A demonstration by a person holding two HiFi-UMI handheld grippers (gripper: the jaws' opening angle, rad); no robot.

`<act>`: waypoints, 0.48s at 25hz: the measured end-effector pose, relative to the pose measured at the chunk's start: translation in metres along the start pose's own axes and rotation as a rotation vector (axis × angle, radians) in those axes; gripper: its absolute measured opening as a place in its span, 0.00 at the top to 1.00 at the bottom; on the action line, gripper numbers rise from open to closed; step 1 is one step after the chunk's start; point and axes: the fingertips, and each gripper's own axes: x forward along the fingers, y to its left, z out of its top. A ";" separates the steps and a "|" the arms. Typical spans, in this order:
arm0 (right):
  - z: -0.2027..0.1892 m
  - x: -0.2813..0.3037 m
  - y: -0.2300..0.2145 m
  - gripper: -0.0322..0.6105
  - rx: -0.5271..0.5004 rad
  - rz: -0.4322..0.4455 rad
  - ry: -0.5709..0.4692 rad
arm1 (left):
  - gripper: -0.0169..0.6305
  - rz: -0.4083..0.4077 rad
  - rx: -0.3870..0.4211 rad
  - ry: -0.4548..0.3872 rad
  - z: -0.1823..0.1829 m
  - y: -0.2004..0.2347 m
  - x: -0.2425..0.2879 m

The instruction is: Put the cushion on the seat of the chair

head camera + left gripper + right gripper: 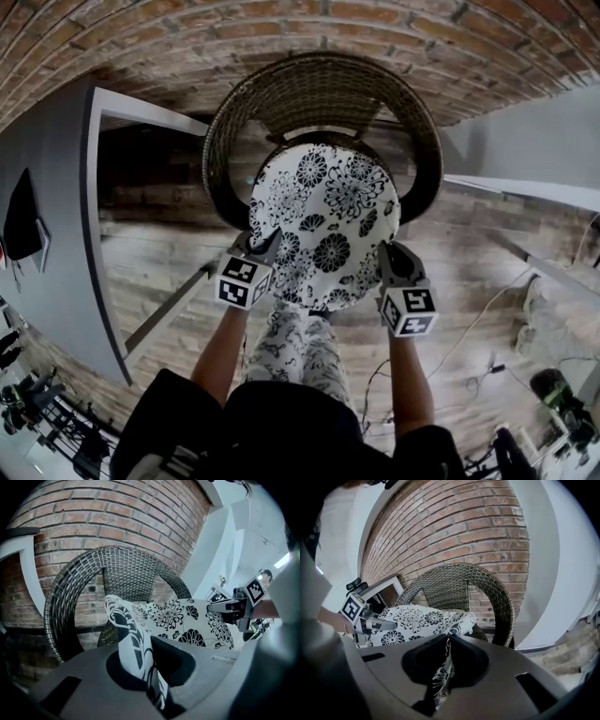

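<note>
We hold the cushion at the wicker chair, with the left gripper and right gripper clamped on its edges; a brick wall stands behind.

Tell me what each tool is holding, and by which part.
Both are shut on the floral cushion: the left tool pinches its left edge, the right tool its right edge.
</note>
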 end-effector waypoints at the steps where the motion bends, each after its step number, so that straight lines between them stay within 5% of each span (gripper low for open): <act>1: 0.000 0.003 -0.001 0.92 -0.001 -0.004 0.003 | 0.95 -0.001 -0.003 0.003 -0.001 0.001 0.002; 12: 0.000 0.031 -0.016 0.92 0.018 -0.040 0.040 | 0.95 -0.036 0.015 0.052 0.001 0.013 0.030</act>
